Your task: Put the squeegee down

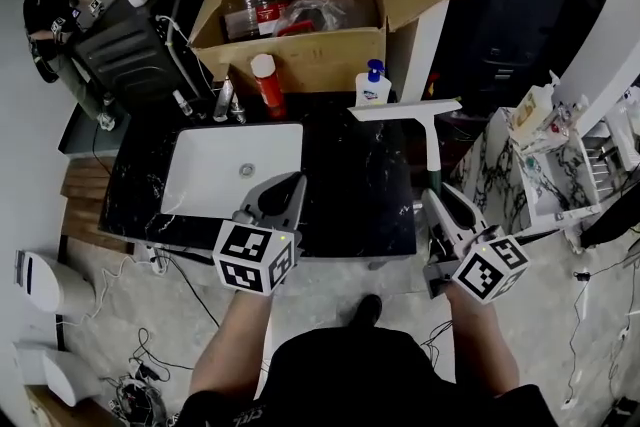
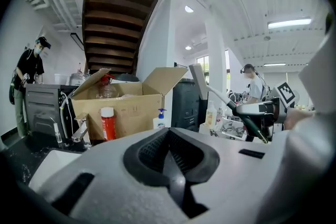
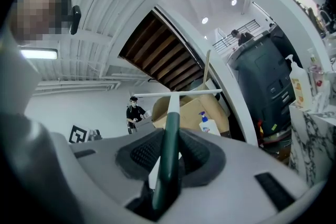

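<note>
The squeegee (image 1: pixel 432 143) has a white blade and a dark green handle. My right gripper (image 1: pixel 437 200) is shut on that handle and holds it up over the right end of the black marble counter (image 1: pixel 360 185), blade pointing away from me. In the right gripper view the squeegee (image 3: pixel 169 128) runs up out of my right gripper (image 3: pixel 170 152), pinched between its pads. My left gripper (image 1: pixel 290 185) hovers over the counter's front edge beside the sink (image 1: pixel 232 170), shut with nothing in it. In the left gripper view, my left gripper (image 2: pixel 170 149) has its jaws pressed together, and the squeegee (image 2: pixel 210 89) shows at the right.
A red can with a white cap (image 1: pixel 267 85), a faucet (image 1: pixel 226 101) and a pump bottle (image 1: pixel 373 85) stand at the counter's back. An open cardboard box (image 1: pixel 300 5) sits behind them. Marble shelves (image 1: pixel 530 185) stand at the right, and a person (image 1: pixel 55 10) stands at the far left.
</note>
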Demonstrator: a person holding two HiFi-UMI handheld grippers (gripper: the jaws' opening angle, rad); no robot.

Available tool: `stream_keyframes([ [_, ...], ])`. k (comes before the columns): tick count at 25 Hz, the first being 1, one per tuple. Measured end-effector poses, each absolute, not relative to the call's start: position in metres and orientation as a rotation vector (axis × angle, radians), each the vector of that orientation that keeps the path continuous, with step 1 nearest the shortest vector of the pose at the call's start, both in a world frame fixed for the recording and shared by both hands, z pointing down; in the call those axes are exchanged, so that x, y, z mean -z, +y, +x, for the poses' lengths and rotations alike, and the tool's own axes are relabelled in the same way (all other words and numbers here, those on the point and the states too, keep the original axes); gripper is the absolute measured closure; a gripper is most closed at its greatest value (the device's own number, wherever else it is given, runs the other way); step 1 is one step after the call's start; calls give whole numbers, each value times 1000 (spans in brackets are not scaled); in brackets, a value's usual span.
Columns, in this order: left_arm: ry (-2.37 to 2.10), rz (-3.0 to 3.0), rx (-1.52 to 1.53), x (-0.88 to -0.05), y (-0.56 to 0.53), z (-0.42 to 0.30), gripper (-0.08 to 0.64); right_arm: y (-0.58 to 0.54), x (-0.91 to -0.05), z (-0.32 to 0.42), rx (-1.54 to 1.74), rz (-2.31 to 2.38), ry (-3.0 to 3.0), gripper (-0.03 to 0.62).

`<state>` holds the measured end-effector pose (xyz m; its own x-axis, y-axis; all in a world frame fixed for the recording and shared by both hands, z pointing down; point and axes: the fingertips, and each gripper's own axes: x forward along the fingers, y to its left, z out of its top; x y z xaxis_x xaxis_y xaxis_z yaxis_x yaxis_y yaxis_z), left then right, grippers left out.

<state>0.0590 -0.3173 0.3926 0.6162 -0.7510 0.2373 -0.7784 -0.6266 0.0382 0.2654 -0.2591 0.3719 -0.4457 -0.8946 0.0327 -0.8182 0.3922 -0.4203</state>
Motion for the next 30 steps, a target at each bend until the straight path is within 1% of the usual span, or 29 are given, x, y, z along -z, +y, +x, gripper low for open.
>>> stream_keyframes([
  [6, -1297, 2699, -289, -391, -324, 60, 554, -274, -368, 257, 564, -1489, 2489, 492],
  [18, -1242, 2714, -198, -394, -348, -2, 554, -283, -366, 203, 532, -1636, 2504, 492],
  [22, -1182, 2711, -190, -406, -345, -2, 554, -275, -379, 185, 574, -1659, 2518, 492],
  [30, -1128, 2710, -202, -415, -351, 8, 554, -293, -397, 178, 582, -1689, 2561, 492],
])
